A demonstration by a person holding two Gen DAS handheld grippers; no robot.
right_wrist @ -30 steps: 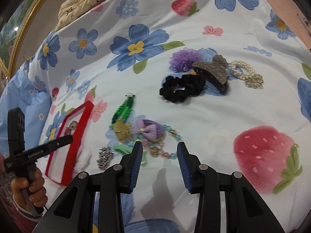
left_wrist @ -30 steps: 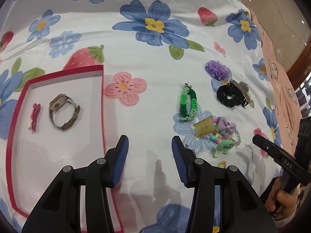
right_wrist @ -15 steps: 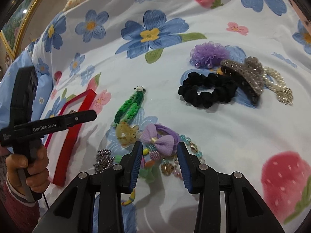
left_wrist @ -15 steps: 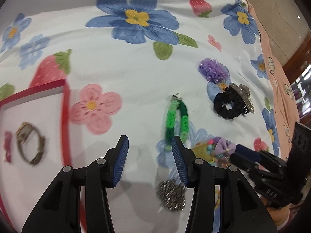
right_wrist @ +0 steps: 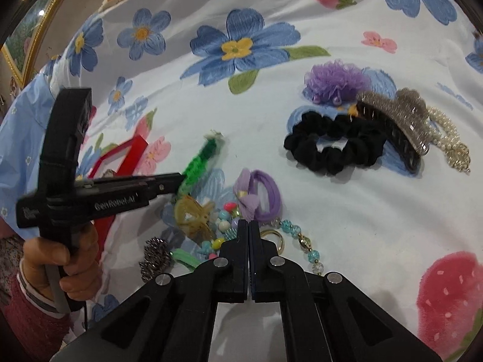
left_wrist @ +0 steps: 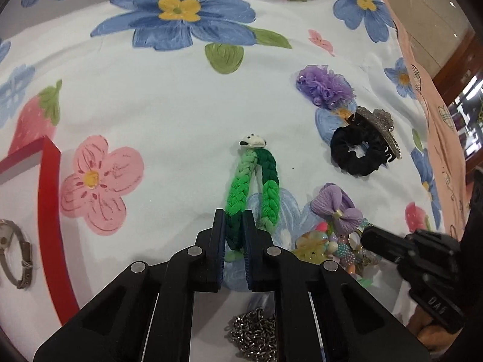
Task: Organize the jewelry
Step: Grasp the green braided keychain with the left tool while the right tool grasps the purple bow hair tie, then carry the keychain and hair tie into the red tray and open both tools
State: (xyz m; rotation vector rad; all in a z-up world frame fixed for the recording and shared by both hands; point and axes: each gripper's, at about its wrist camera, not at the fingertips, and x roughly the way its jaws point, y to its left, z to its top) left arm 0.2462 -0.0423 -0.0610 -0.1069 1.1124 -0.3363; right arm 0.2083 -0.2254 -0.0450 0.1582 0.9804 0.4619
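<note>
My left gripper [left_wrist: 234,226] is shut on the near end of a green braided bracelet [left_wrist: 241,190], which lies on the flowered cloth. It also shows in the right wrist view [right_wrist: 197,163], pinched by the left gripper [right_wrist: 178,185]. My right gripper [right_wrist: 248,226] is shut with its tips in the pile of a beaded bracelet [right_wrist: 295,235] and a purple bow hair tie [right_wrist: 256,196]; what it pinches is hidden. The red tray [left_wrist: 49,187] at the left holds a watch [left_wrist: 15,253].
A black scrunchie [right_wrist: 332,147], glitter claw clip [right_wrist: 401,120], pearl bracelet [right_wrist: 449,138] and purple ruffle tie [right_wrist: 335,81] lie at the right. A silver chain [left_wrist: 253,335] and yellow clip [right_wrist: 193,214] lie near the grippers. A pink cloth [left_wrist: 434,120] borders the right.
The left gripper moved right from the tray to the green bracelet and closed on it. The right gripper moved into the bead pile and closed.
</note>
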